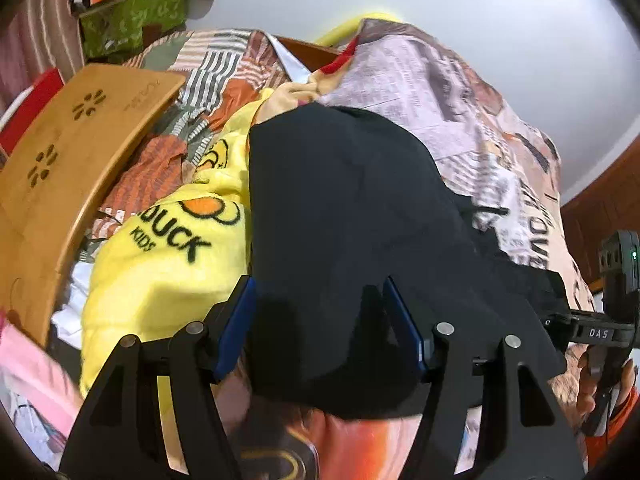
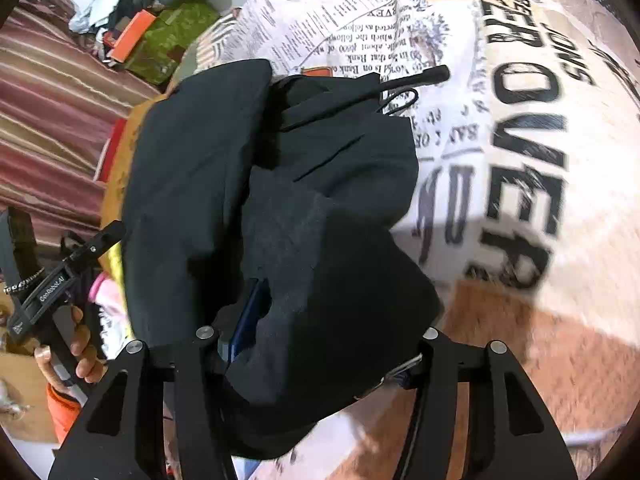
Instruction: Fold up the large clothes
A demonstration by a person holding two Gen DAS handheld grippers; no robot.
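A large black garment (image 1: 352, 208) lies bunched on a bed with a newspaper-print cover (image 1: 440, 92). It also shows in the right wrist view (image 2: 256, 184), with a black drawstring (image 2: 416, 78) at its far edge. My left gripper (image 1: 320, 320) is open, its blue-padded fingers (image 1: 236, 324) spread over the garment's near edge. My right gripper (image 2: 328, 332) is open too, with black cloth heaped between its fingers and hiding the right pad. The right gripper also shows at the right edge of the left wrist view (image 1: 600, 332).
A yellow fleece blanket (image 1: 168, 264) with a duck print lies left of the garment. A wooden lap tray (image 1: 72, 152) stands beyond it. A green bag (image 1: 132, 20) and clutter sit at the far left. Pink cloth (image 1: 28, 368) lies near left.
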